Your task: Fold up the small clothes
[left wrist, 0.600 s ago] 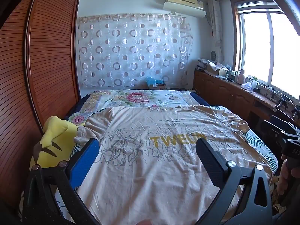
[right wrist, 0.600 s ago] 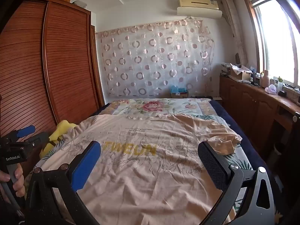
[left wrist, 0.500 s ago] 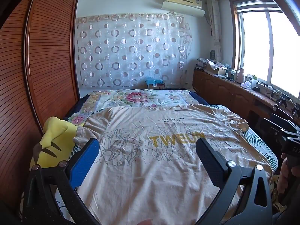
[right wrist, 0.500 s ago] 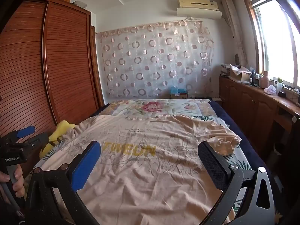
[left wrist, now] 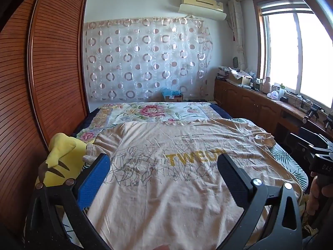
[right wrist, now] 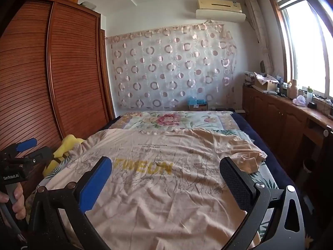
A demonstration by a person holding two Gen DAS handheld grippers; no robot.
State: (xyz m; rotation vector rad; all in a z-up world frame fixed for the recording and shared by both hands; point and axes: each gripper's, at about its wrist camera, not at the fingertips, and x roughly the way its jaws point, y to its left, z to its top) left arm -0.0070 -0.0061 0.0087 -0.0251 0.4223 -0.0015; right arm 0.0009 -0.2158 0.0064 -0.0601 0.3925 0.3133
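Both tongs, left tongs (left wrist: 163, 170) and right tongs (right wrist: 165, 174), gape wide and empty above the beige T-shirt (left wrist: 177, 179), spread flat on the bed (left wrist: 158, 112). Light, limp cotton should bunch; pinch a hem corner or sleeve. Only the right view shows the crumpled sleeve (right wrist: 247, 159) clearly; the left shows the yellow plush (left wrist: 60, 160).

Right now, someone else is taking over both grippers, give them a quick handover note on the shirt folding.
Left gripper: open, empty, above the shirt.
Right gripper: open, empty, likewise.
The beige T-shirt lies spread flat, print up, on the floral bed; one sleeve is crumpled at the right edge, the other sleeve lies against the yellow plush toy.
Done: shirt laid out. Left: every fold; nothing is gripped yet.
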